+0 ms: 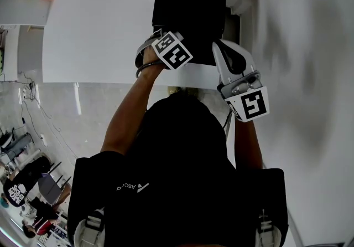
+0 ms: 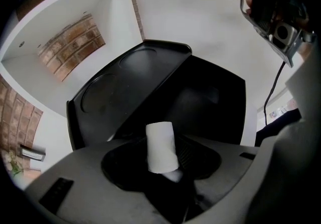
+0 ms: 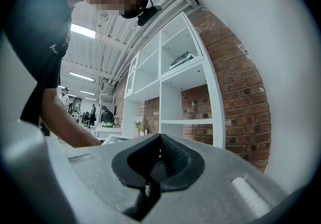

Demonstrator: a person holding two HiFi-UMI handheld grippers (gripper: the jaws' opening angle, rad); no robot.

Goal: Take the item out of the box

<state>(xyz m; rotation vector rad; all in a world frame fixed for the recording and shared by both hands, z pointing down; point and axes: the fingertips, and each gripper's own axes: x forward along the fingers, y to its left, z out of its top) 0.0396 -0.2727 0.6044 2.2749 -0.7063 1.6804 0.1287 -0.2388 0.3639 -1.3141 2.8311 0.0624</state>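
Note:
A black box (image 1: 191, 16) sits on the white table (image 1: 94, 30). In the left gripper view it is open, its lid (image 2: 125, 75) swung back to the left of the dark inside (image 2: 205, 102). My left gripper (image 1: 166, 41) is over the box's near left corner. Its jaws (image 2: 163, 168) grip the lower end of a white roll (image 2: 160, 142) that stands upright above the box. My right gripper (image 1: 227, 49) is beside the box's right edge, pointing away from it. Its jaws (image 3: 160, 140) are together with nothing between them.
The right gripper (image 2: 273, 7) shows at the top right of the left gripper view, with a black cable (image 2: 273, 92) below it. A white wall (image 1: 304, 74) rises right of the table. White shelves (image 3: 175, 92) against brick stand ahead of the right gripper.

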